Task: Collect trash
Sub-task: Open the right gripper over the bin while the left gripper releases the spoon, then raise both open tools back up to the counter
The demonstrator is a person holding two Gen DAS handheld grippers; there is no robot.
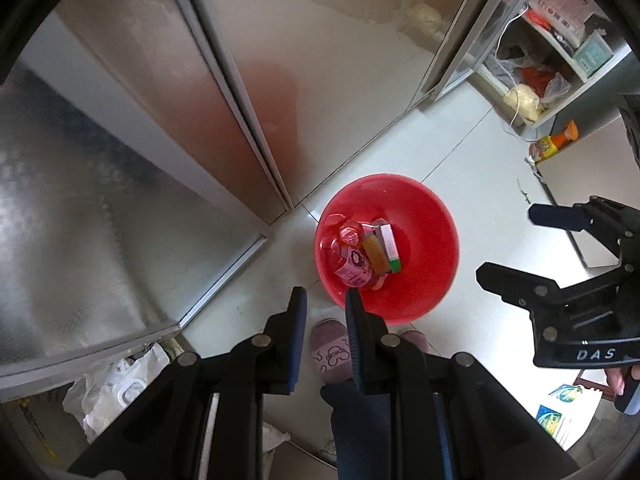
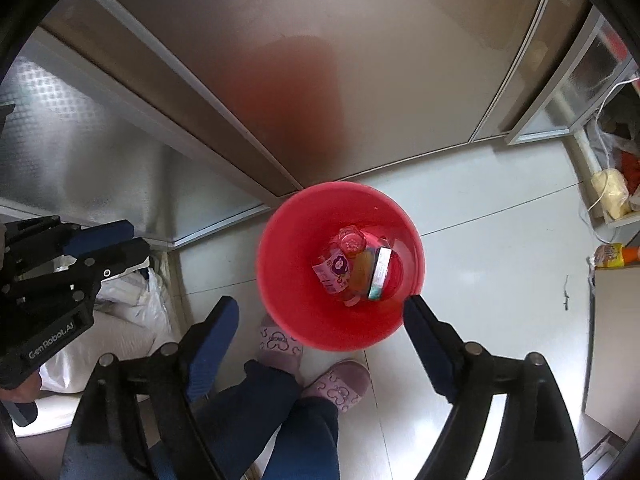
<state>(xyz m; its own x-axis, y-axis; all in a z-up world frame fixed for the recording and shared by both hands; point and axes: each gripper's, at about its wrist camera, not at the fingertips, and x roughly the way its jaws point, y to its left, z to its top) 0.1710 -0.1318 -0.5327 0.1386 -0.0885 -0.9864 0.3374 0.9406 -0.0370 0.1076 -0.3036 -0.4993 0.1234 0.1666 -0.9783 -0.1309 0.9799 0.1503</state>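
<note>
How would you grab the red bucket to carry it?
Probably by the rim of the red bucket, coming straight down from above, one finger inside and one outside. It stands upright and open-topped, its wall is thin, and no handle is visible.

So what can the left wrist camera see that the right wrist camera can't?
Only the left wrist view shows the shelf with a teal box on it, and colourful printed paper on the floor.

Only the right wrist view shows both slippers whole and the person's blue trouser legs.

Both show the red bucket with a plastic bottle and small boxes inside, the orange spray bottle, white plastic bags, and both grippers: left gripper nearly shut and empty, right gripper open wide.
</note>
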